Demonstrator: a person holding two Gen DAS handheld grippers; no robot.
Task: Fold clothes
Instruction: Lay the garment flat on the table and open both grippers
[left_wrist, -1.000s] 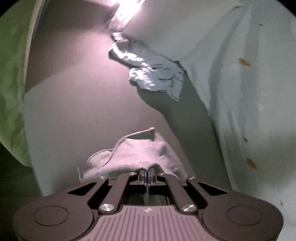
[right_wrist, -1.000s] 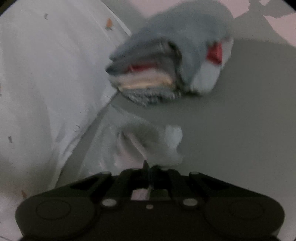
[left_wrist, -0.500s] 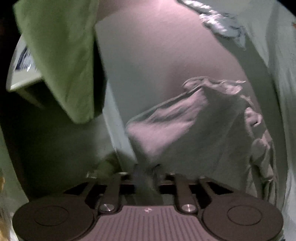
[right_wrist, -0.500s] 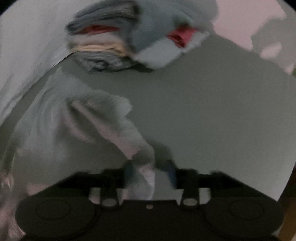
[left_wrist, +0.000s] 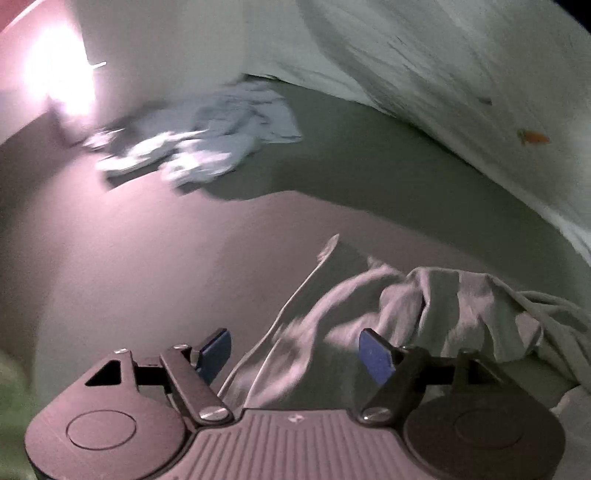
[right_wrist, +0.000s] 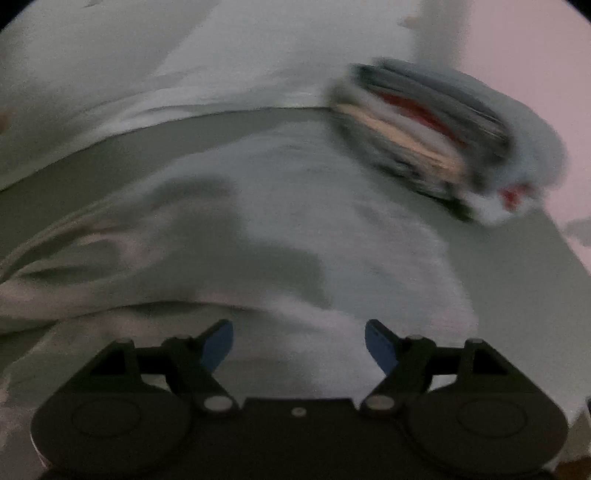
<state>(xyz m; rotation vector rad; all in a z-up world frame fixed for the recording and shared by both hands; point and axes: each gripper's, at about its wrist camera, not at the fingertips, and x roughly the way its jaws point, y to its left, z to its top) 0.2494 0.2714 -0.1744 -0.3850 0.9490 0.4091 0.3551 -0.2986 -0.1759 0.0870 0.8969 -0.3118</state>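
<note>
Garment: the pale grey garment (left_wrist: 424, 314) is lying rumpled on the grey surface (left_wrist: 122, 258), right in front of both grippers; in the right wrist view the same cloth (right_wrist: 314, 229) is spreading out flatter toward the far side.
Step in hand: this is looking like a release after laying the cloth down, with the fold itself not yet finished, since the near part is bunching in ridges.
Left gripper: the left gripper (left_wrist: 295, 350) is opening, its blue pads (left_wrist: 373, 356) standing wide; cloth is lying between them, but neither pad is pressing on it.
Right gripper: the right gripper (right_wrist: 299, 345) is opening too, wide, hanging over the cloth and gripping nothing.
Next move: probably picking a fresh edge or corner and pinching it cleanly; the thin hem (left_wrist: 306, 280) running away to the far left is the clearest line to aim for.
Edges: the white sheet (left_wrist: 461, 81) is draping along the far right, close to the garment.
Neighbours: a crumpled light-blue garment (left_wrist: 199, 136) is sitting far left; a folded stack (right_wrist: 436, 136) is sitting far right, just beside the cloth.
Open room: bare surface is lying open to the left.
</note>
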